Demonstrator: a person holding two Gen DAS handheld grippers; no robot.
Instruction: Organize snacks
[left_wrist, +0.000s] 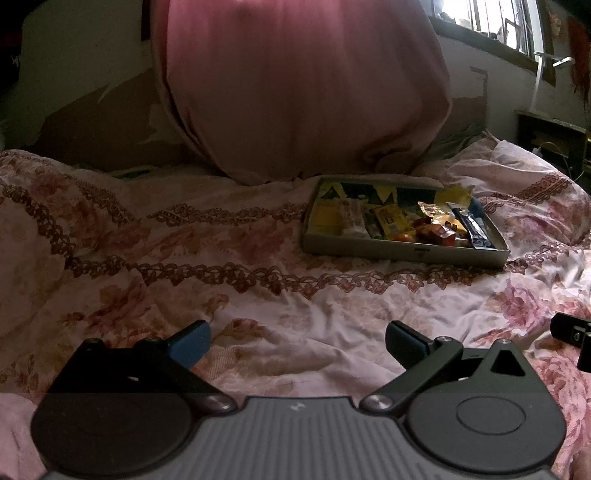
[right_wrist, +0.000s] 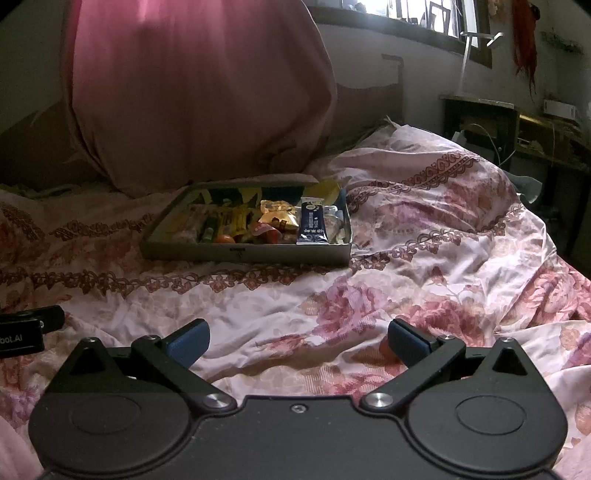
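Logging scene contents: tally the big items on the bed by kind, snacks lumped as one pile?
Snack tray: 1
Snack pile in the tray: 1 (single packets overlap too much to count)
Pink pillow: 1
Floral bedspread: 1
Tongs: 2, left and right, both open and empty
Total: 6

The left gripper, fingers spread and empty, hovers over the floral bedspread near the snack-filled tray
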